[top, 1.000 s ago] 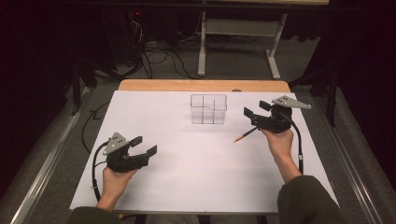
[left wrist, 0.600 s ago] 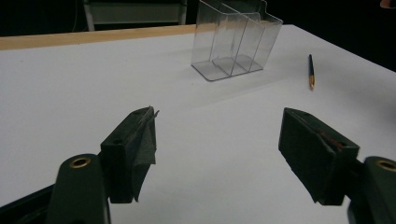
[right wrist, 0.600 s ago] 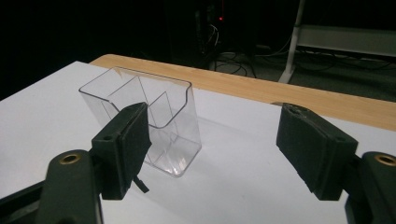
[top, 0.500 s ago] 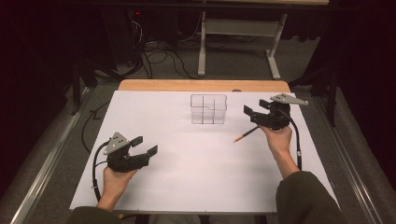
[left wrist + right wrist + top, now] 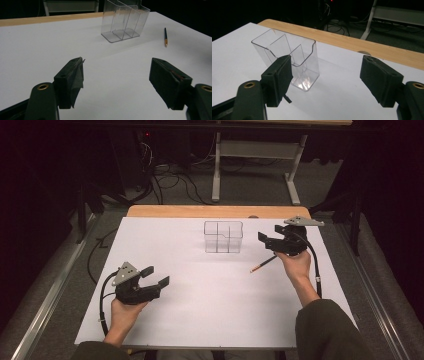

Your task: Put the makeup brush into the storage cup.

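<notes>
Clearly the work in hand is getting the pencil (image 5: pixel 263 264) into the clear organiser (image 5: pixel 223 236), and neither tool has hold of anything yet. In the high view the pencil lies flat on the white sheet (image 5: pixel 200 315), right of centre, slanting from lower left to upper right, just below the right gripper (image 5: pixel 267 240) and a little to the lower right of the organiser, which stands upright near the top middle of the frame. The right gripper's jaws stand wide apart and empty, pointing toward the organiser; its own view looks past the two black jaws at the compartments. The left gripper (image 5: pixel 156 277), at lower left of the high view, is likewise spread wide with nothing between its jaws, well apart from the pencil. To do this step well, I judge the right gripper should drop behind the pencil, turn so the jaws straddle the shaft crosswise near its middle, and close only once both pads sit low against the sheet, since a thin round shaft may roll away.
</notes>
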The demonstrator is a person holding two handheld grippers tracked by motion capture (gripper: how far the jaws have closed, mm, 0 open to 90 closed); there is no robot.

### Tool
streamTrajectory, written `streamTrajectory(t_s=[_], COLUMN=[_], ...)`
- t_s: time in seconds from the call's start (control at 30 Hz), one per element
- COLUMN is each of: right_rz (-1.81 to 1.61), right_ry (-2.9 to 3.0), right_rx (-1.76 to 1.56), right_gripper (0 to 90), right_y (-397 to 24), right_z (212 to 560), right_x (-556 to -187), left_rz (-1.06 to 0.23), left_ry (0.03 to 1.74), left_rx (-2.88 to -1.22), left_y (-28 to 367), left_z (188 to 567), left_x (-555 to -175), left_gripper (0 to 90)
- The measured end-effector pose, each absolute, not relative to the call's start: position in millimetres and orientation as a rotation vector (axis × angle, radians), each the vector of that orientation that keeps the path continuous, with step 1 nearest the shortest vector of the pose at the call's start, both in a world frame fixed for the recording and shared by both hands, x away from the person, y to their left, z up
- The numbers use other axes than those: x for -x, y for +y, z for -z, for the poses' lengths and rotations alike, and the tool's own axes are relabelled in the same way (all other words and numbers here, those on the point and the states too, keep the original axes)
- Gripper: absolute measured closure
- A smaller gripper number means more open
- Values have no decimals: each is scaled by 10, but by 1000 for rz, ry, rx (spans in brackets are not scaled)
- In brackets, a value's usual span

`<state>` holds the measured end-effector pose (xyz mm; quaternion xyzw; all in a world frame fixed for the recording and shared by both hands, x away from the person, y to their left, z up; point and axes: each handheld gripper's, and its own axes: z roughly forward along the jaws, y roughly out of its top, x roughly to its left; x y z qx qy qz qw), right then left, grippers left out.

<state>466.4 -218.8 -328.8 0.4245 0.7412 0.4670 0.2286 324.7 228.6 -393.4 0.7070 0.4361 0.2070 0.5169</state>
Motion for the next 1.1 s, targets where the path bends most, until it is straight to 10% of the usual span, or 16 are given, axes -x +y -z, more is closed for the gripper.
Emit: streamTrajectory(t_s=[1.1], right_rz=[-997], right_ry=[2310], right_rx=[-1168], right_gripper=[284], right_y=[-2161], right_z=[3238], right_x=[-4787], left_rz=[-496], left_ry=[1049], left_rx=[-1699], left_y=[2291], left_z=[3931], left_x=[-3245], left_gripper=[278])
